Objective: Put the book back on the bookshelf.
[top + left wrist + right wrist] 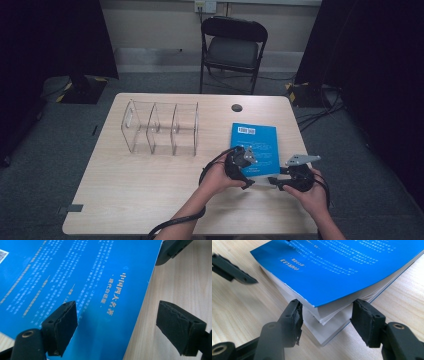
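My right gripper (325,321) has its jaws narrowed around the blue book's (342,267) near corner, pads beside the pages, grip uncertain. My left gripper (125,327) gapes wide over the cover's edge. Beyond stands the clear organizer (160,127), well apart.

- Pale wood tabletop (140,190)
- Clear three-bay acrylic rack (160,128) standing left of centre
- Blue book (255,145) lying flat, right of centre
- Small dark round spot (237,107) near far edge
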The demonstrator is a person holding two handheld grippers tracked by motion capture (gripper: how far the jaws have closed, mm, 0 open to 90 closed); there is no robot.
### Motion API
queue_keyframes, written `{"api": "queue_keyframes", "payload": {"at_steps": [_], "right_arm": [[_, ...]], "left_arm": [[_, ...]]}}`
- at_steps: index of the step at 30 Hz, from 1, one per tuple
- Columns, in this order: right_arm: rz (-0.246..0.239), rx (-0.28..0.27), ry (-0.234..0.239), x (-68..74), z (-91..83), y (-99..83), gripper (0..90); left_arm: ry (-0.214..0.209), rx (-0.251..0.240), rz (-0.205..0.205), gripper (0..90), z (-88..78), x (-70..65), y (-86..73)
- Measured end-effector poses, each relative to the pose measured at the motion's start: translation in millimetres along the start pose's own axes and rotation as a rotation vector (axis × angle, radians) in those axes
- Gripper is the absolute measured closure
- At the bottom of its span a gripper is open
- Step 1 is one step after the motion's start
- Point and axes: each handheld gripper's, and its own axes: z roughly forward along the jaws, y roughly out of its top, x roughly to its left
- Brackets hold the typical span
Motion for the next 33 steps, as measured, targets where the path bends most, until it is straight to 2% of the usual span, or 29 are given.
{"api": "queue_keyframes", "payload": {"at_steps": [4,9,13,17,21,25,31,33], "right_arm": [[0.002,0.004,-0.002,0.0,-0.9,1.9,42.7],[0.008,0.002,0.002,-0.8,-1.3,3.4,42.8],[0.028,0.002,0.008,-0.6,-2.0,3.4,42.9],[0.029,-0.006,0.009,-1.5,-1.8,3.3,43.0],[0.03,0.0,0.014,-2.0,-1.7,4.5,43.1],[0.034,0.014,0.019,-2.7,-2.0,6.1,43.2],[0.037,0.021,0.016,-2.5,-2.7,9.7,43.3],[0.041,0.031,0.013,-1.8,-3.2,11.1,43.4]], "left_arm": [[-0.003,0.005,0.01,17.1,5.4,-1.0,4.3],[0.019,0.012,0.011,15.9,14.9,-2.3,8.4],[0.025,-0.004,-0.001,15.7,19.5,-1.5,10.3],[0.038,0.009,0.018,15.3,22.8,-0.3,11.9],[0.053,-0.003,0.024,15.1,26.9,-1.0,12.6],[0.068,-0.003,0.046,13.7,30.3,-2.9,13.6],[0.082,-0.004,0.042,12.8,34.1,-5.1,16.3],[0.085,0.002,0.053,12.3,35.0,-4.7,17.4]]}}
